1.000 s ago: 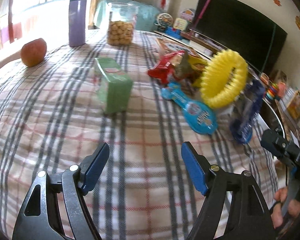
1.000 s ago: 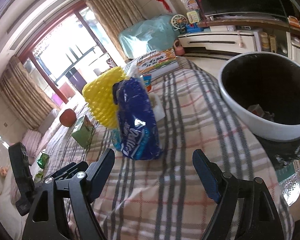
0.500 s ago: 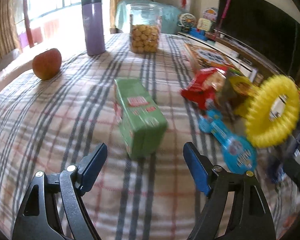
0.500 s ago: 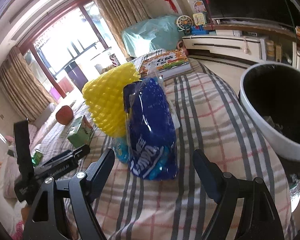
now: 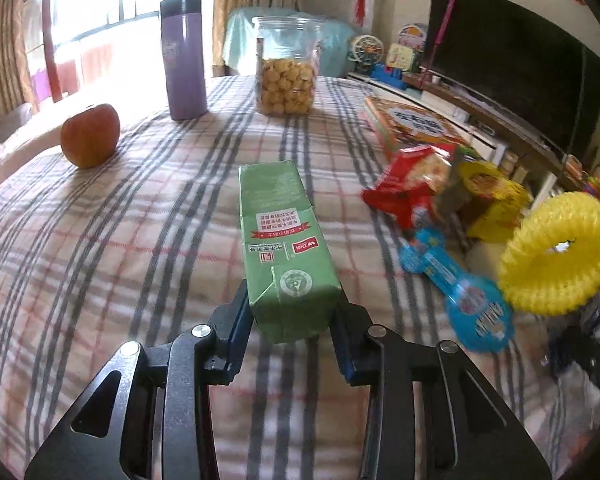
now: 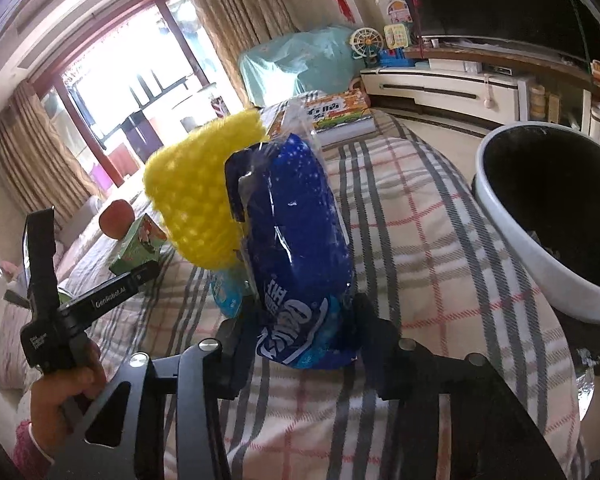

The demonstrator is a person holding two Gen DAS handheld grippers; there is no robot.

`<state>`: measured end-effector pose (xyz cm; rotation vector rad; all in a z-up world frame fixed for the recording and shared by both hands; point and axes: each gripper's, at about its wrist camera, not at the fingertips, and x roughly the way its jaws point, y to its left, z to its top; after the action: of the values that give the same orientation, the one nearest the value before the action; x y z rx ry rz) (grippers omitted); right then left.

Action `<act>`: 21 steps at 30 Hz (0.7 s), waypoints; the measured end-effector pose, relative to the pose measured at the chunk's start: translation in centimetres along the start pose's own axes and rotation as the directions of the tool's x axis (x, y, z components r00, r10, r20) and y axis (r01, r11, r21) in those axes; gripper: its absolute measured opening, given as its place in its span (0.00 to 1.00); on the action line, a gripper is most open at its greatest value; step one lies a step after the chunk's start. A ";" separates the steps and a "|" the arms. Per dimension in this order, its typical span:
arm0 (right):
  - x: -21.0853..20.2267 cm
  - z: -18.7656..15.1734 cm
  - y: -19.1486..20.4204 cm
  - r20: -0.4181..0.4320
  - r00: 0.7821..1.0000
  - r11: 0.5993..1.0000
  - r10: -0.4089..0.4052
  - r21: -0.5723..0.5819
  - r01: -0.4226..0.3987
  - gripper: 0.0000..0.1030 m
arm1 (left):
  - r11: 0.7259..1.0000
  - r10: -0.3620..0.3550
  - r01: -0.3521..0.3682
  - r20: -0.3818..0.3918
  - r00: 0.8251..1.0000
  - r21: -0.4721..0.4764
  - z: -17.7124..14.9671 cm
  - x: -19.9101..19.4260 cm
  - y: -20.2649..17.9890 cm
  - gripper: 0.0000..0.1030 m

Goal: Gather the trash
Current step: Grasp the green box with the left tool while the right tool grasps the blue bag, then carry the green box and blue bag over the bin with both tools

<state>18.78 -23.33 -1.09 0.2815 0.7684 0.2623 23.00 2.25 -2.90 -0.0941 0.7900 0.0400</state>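
A green drink carton (image 5: 280,232) lies on the checked tablecloth (image 5: 140,240). Its near end sits between the blue pads of my left gripper (image 5: 294,312), whose jaws are closing and touch both of its sides. In the right wrist view a blue snack bag (image 6: 296,232) stands upright, and the jaws of my right gripper (image 6: 300,320) are closing on its lower end, pressing it from both sides. A white bin with a black inside (image 6: 540,264) stands off the table's right edge. A red snack bag (image 5: 408,184) and a yellow wrapper (image 5: 492,196) lie right of the carton.
An apple (image 5: 90,136), a purple flask (image 5: 184,56) and a biscuit jar (image 5: 286,68) stand at the far side. A yellow spiky ring (image 5: 556,252), a blue toy guitar (image 5: 460,284) and a picture book (image 5: 412,124) lie to the right. A hand (image 6: 64,392) holds the left gripper.
The left gripper moved up to the green carton and its jaws closed onto it. The right gripper came closer to the blue bag and its jaws closed around the bag's lower end.
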 end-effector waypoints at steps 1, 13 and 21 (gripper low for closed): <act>-0.3 -0.1 -0.1 0.004 1.000 1.000 0.001 0.004 -0.001 0.44 | 1.000 -0.013 0.013 -0.002 1.000 0.002 -0.3 -0.3 -0.1 0.33; -3.6 -1.0 -2.7 0.046 0.999 0.998 -0.026 0.057 0.023 0.44 | 0.980 -0.181 0.181 -0.008 0.984 0.088 -4.4 -5.7 -4.6 0.32; -5.7 -1.4 -4.6 0.078 0.995 0.995 -0.057 0.091 0.050 0.44 | 0.956 -0.263 0.260 0.005 0.965 0.140 -5.3 -8.2 -7.5 0.31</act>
<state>14.46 -29.25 0.00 0.3527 0.7078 0.1655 14.03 -5.70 -0.27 -0.0663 0.7490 -0.2638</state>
